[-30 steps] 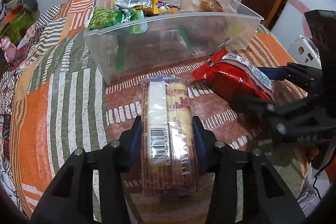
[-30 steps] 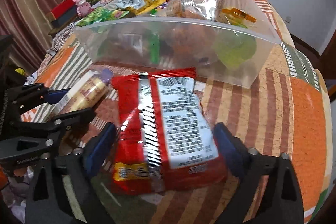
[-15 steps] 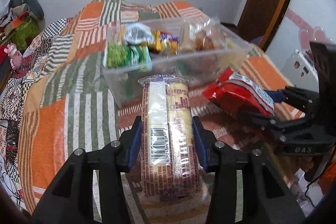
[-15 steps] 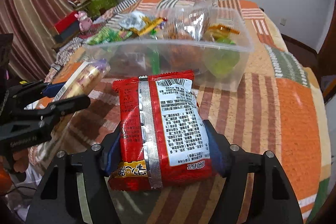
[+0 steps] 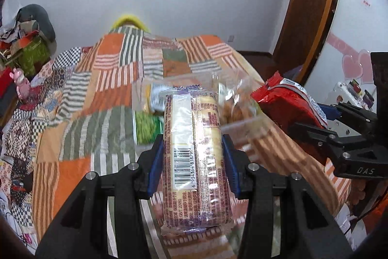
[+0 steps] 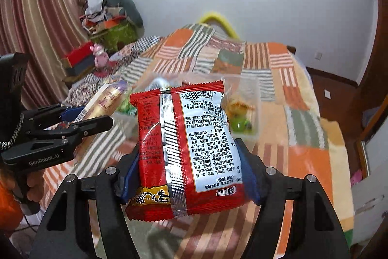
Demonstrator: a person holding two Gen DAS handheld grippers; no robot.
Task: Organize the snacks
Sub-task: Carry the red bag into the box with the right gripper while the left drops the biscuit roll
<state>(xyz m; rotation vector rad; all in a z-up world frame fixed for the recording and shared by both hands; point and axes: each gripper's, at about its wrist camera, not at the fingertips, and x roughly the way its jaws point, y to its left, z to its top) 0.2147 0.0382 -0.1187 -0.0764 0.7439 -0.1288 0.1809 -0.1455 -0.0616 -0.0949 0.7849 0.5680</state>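
Holding a snack apiece above the patchwork bed (image 5: 80, 162), the two claws face the clear bin (image 6: 252, 98), which sits toward the middle of the bed, ahead of and below both of them. The left claw (image 5: 192, 159) pinches a long biscuit roll (image 5: 194, 152) across its width, blue pads pressed on both flanks, so the roll's long axis runs straight out along the fingers toward the bin. The right claw (image 6: 189, 169) has just been closing and its pads now squeeze the sides of a red noodle packet (image 6: 184, 149), printed back facing up, top seam pointing at the bin. In the right wrist view the left claw (image 6: 70, 120) shows at the left with its roll angled at the bin's near left end, where green packets (image 5: 146, 126) already lie; the red packet lines up more with the bin's near wall and right half. Neither hand looks clearly nearer. The coming move probably turns on carrying each snack forward over the near wall and lowering it before the pads let go. The bin already looks fairly full, so free room may be tight.
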